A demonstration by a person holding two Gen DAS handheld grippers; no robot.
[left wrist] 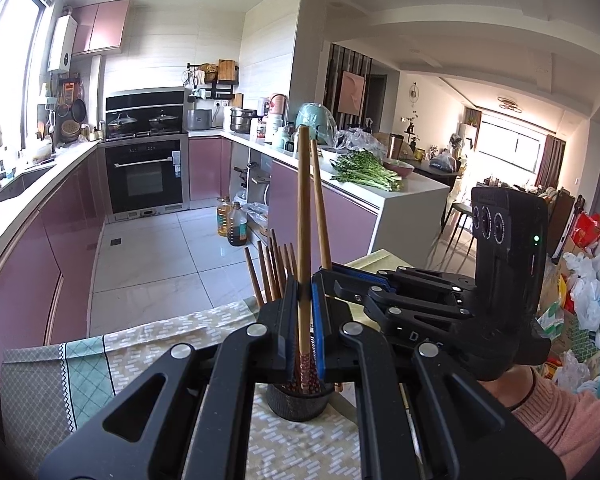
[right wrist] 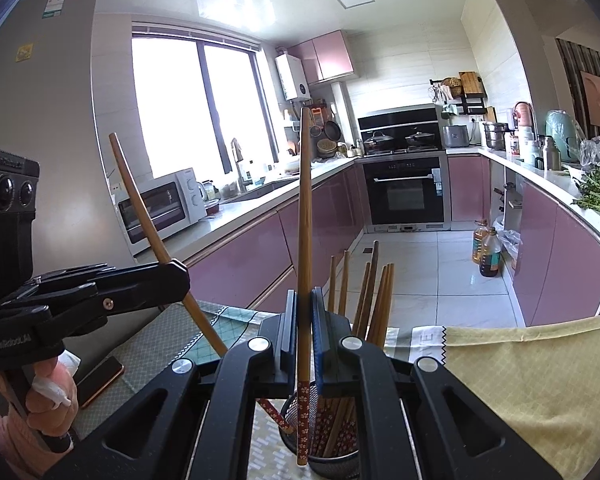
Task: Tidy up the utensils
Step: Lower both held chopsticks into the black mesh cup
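Tools (left wrist: 304,316) (right wrist: 304,320) gripping chopsticks (left wrist: 302,216) (right wrist: 304,216) over clothed table (left wrist: 148,344), kitchen

Wooden chopsticks (right wrist: 374,300) upright in black mesh holder (right wrist: 332,462), flower-patterned ends down

Readable lettering in the kitchen

The left gripper (right wrist: 180,276), seen at the left of the right wrist view, carries "GenRobot.AI" on its black body, and the same name runs along the top of its camera block. In the left wrist view the right gripper (left wrist: 340,270) shows "DAS" on its black body. A blue-green label (right wrist: 54,5) on the refrigerator is too small to read.
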